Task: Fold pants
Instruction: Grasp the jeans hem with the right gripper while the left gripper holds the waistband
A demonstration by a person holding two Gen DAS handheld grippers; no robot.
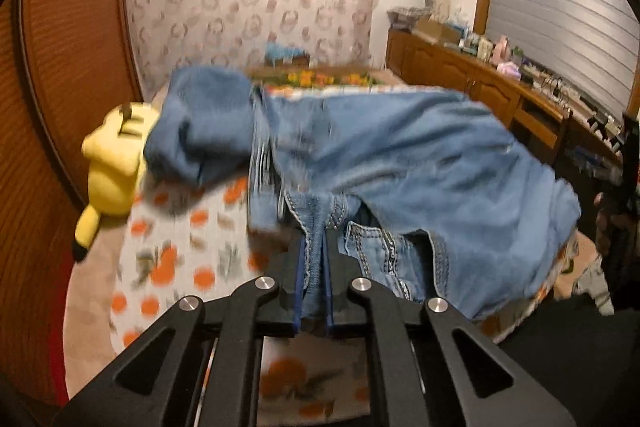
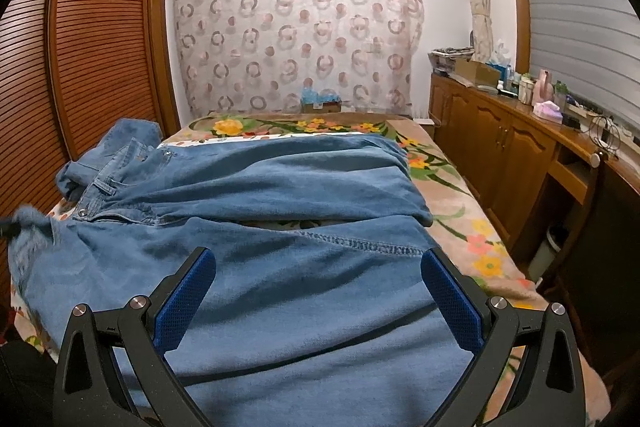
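Observation:
Blue denim pants lie spread across the bed, waistband at the left and legs running to the right. My left gripper is shut on a stitched edge of the pants near the waistband and holds that part lifted off the bed, so the cloth hangs in folds. My right gripper stands open just above the near leg, its blue pads wide apart with denim below them. The left gripper shows only as a dark blur at the left edge of the right wrist view.
A yellow plush toy sits at the bed's left side beside the wooden louvred wardrobe. The floral bedcover shows to the right of the pants. A cluttered wooden sideboard runs along the right wall. A patterned curtain hangs behind the bed.

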